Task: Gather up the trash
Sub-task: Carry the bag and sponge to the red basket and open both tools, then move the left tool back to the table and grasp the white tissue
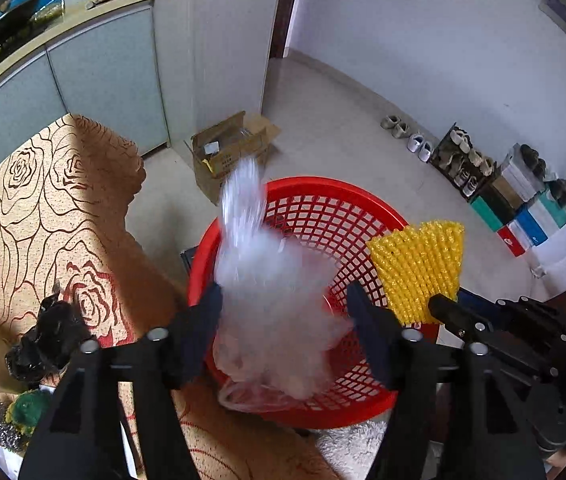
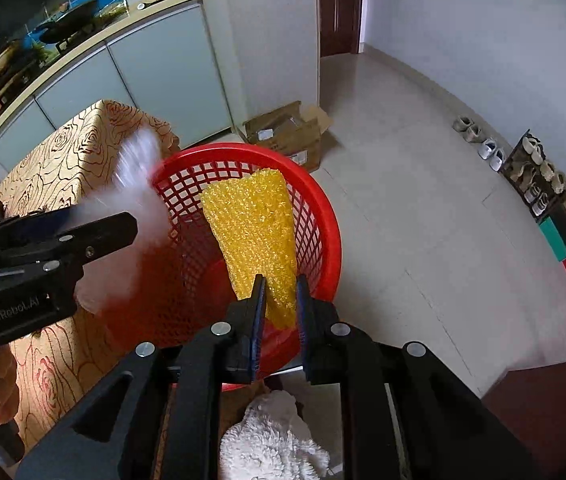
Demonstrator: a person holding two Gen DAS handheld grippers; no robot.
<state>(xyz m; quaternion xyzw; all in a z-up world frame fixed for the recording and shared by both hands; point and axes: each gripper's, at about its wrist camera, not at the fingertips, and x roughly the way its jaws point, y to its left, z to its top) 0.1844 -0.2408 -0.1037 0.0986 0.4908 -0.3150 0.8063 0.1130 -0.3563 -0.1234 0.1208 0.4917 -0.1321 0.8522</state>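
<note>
A red mesh basket (image 1: pixel 323 204) (image 2: pixel 323 216) stands beside the table. My left gripper (image 1: pixel 283 300) is open above it; a clear plastic bag (image 1: pixel 267 280) (image 2: pixel 139 184), blurred by motion, hangs between its jaws over the basket. I cannot tell whether the jaws touch it. My right gripper (image 2: pixel 279 288) is shut on a yellow bubble-wrap sheet (image 2: pixel 255 232) (image 1: pixel 419 264) and holds it over the basket's inside. A crumpled black bag (image 1: pixel 43 340) lies on the table at the left.
The table has a gold rose-patterned cloth (image 1: pixel 23 208). An open cardboard box (image 1: pixel 231 148) sits on the floor behind the basket. Shoes and shoe boxes (image 1: pixel 515 192) line the right wall. A white fluffy mat (image 2: pixel 271 440) lies below. A steel scourer and a green sponge (image 1: pixel 19 412) sit at the lower left.
</note>
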